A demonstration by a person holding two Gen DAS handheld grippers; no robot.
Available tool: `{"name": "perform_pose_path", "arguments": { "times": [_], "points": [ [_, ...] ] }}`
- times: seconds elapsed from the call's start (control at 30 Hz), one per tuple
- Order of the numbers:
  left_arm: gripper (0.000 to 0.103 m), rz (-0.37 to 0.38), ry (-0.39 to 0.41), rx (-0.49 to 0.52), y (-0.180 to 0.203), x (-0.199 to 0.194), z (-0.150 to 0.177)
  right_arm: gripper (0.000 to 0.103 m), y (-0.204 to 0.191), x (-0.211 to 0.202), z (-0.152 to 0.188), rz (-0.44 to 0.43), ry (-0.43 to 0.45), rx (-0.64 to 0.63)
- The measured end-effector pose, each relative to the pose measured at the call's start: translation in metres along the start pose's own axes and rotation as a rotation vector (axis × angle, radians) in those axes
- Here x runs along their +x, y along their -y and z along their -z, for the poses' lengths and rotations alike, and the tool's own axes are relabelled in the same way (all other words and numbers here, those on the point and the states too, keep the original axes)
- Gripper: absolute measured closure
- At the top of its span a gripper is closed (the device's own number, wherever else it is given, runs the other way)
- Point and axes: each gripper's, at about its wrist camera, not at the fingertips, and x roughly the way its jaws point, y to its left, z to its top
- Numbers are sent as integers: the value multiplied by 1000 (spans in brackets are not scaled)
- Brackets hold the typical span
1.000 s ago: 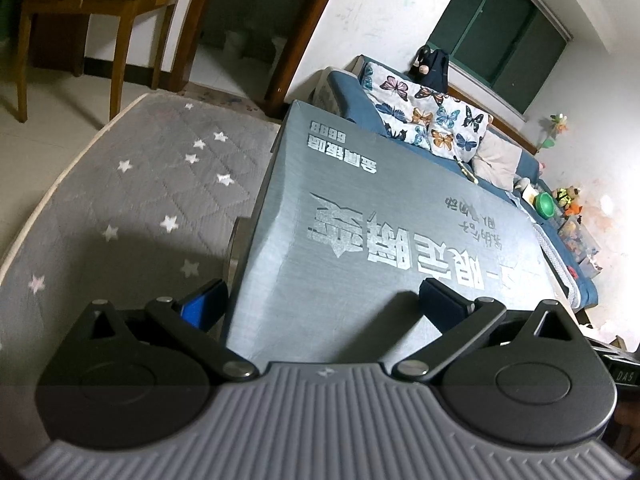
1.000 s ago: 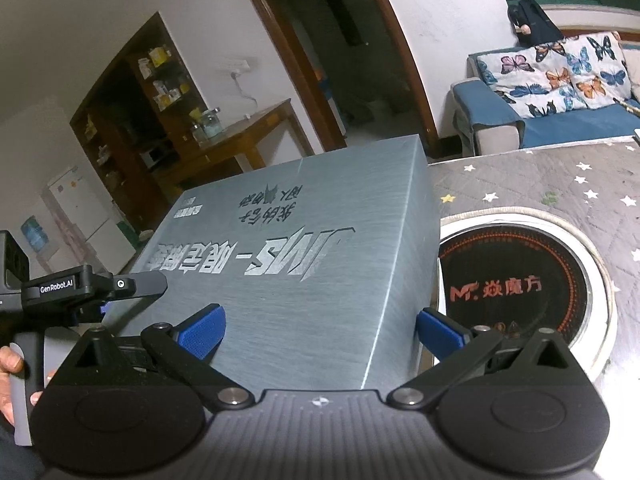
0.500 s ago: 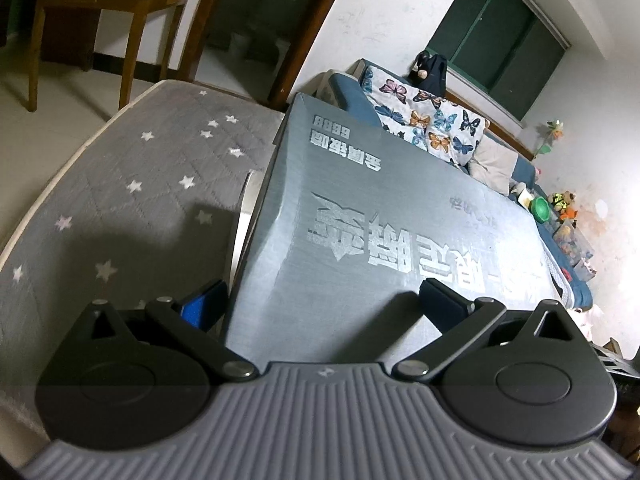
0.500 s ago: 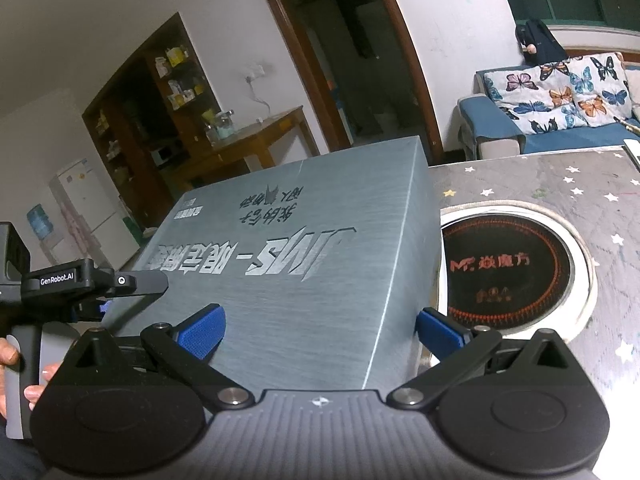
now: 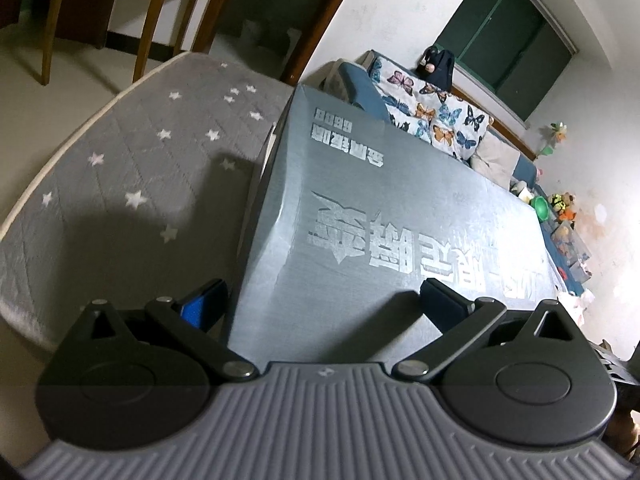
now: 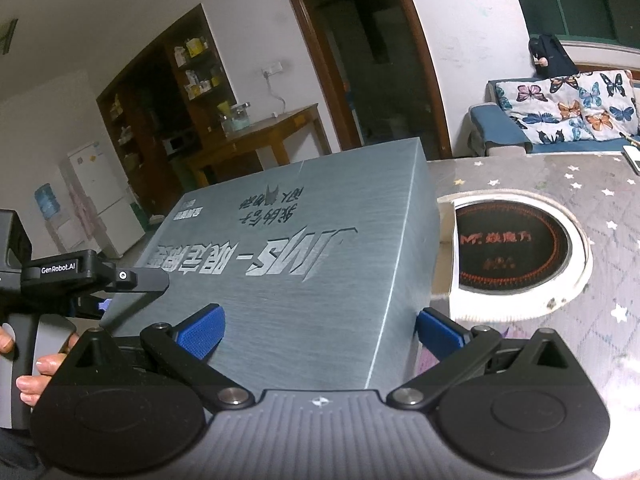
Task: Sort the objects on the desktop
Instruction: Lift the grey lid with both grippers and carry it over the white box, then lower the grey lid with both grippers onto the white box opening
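Large grey box [image 5: 400, 216], silver lettering on top, held above the star-print table cover [image 5: 132, 168], beside the round inset cooktop [image 6: 516, 250]. Left gripper [image 5: 320, 304] clamped across one end, one blue pad under the edge, the other on the top face. Right gripper [image 6: 316, 328] clamped on the opposite end, pads pressed against the box's top and side; a hand [image 6: 36, 372] grips the left tool's handle.
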Motion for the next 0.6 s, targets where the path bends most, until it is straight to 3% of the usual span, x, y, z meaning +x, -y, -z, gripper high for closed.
{"name": "perform_pose_path", "arguments": {
  "times": [0.6],
  "points": [
    [0,-20,-112,-15,-12,-10,49,0,-21,-19,55,-10,-79,0]
  ]
}}
